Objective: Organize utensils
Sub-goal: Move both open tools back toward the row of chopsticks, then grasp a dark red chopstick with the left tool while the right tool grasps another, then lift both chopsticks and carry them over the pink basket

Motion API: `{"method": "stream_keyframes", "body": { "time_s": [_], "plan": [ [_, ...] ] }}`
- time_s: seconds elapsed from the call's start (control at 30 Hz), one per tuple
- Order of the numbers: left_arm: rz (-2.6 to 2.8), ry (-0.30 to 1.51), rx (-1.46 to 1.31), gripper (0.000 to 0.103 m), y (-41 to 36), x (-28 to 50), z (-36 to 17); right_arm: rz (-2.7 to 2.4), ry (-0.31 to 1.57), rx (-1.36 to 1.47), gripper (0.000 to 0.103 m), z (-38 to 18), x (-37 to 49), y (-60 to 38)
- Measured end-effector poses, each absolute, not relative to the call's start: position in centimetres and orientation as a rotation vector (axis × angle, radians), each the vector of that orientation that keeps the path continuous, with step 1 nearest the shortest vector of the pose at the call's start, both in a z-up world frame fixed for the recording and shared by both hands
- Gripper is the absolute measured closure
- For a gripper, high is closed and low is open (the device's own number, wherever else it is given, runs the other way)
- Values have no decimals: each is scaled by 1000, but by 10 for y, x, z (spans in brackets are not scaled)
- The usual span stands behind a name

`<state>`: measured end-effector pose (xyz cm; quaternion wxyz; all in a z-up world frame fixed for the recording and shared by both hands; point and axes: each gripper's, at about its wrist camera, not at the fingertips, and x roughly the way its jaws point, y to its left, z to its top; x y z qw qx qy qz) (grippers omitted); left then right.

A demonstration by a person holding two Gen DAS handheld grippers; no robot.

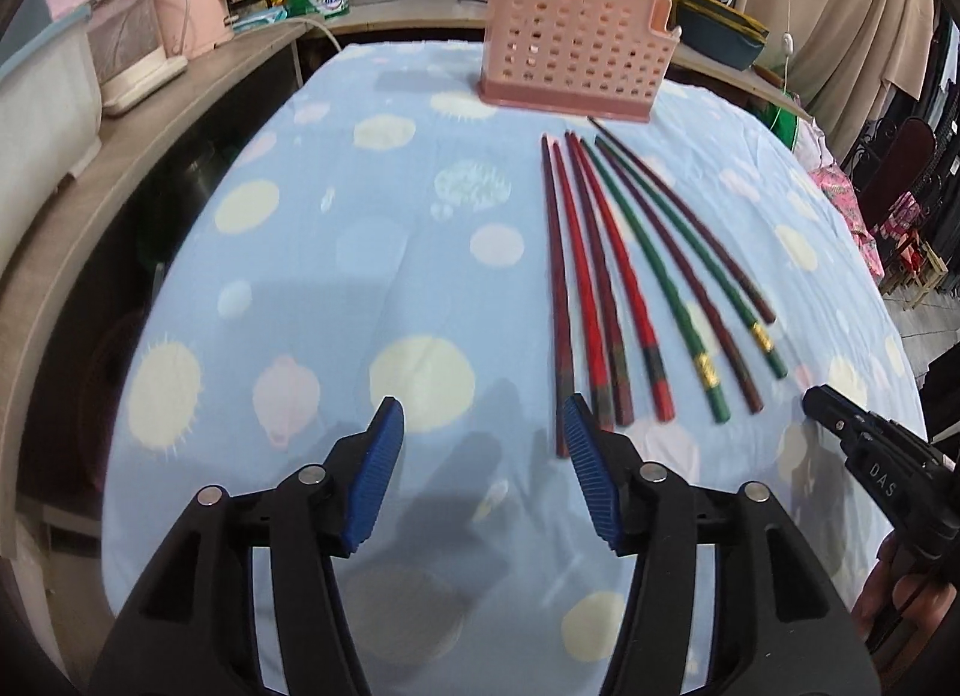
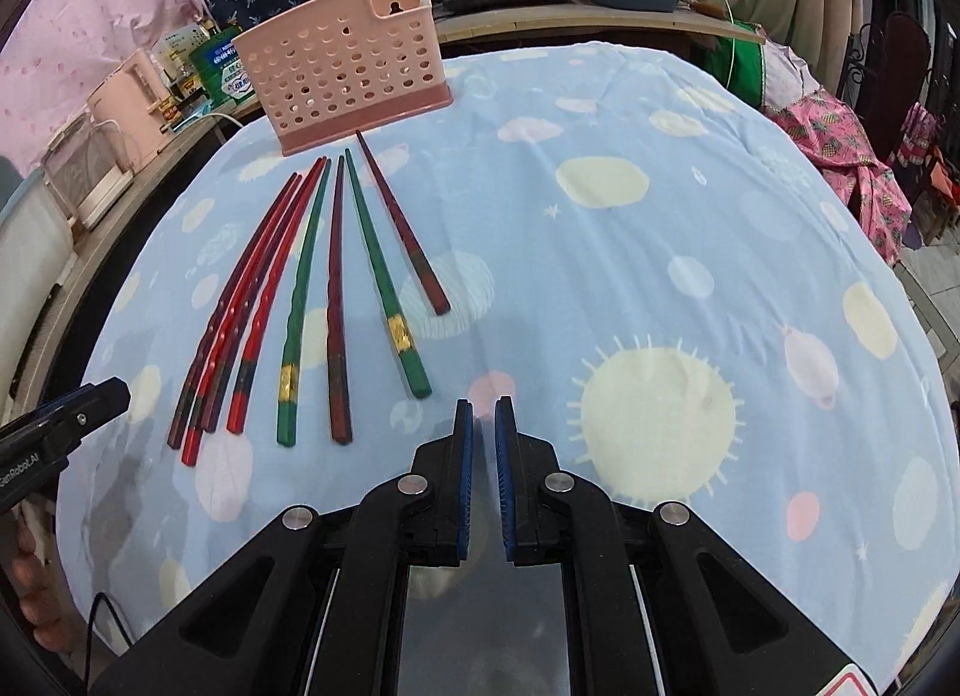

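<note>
Left wrist view: left gripper [image 1: 483,423] bottom centre, jaws parted, empty; chopsticks [image 1: 636,282] right of centre, nearest ends partly hidden behind its right finger; pink holder [image 1: 570,57] upper centre. Right wrist view: right gripper [image 2: 484,417] bottom centre, jaws nearly closed, holding nothing; chopsticks [image 2: 312,300] left of centre; holder's [image 2: 342,75] interior unreadable.
</note>
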<state>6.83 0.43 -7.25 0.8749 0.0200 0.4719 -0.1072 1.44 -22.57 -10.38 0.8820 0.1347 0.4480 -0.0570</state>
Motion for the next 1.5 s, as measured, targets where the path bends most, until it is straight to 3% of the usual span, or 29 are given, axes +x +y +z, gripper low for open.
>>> {"method": "stream_keyframes", "body": {
  "time_s": [0.07,0.13,0.9,1.0,1.3,1.5],
  "plan": [
    [-223,992,46,43,3,64,-79,-117,928,287,82,-105,13,-226],
    [-232,993,50,43,1,62,-81,-121,918,288,79,-102,15,-226],
    [-230,1000,87,46,-15,80,-96,-84,899,235,82,-106,86,-220],
    [-230,994,92,51,-15,80,-96,-80,900,230,90,-108,83,-219],
    [-258,998,76,92,-12,75,-95,-70,897,252,93,-107,61,-220],
    [-257,1005,45,94,-4,69,-90,-69,888,270,95,-100,35,-224]
  ]
}}
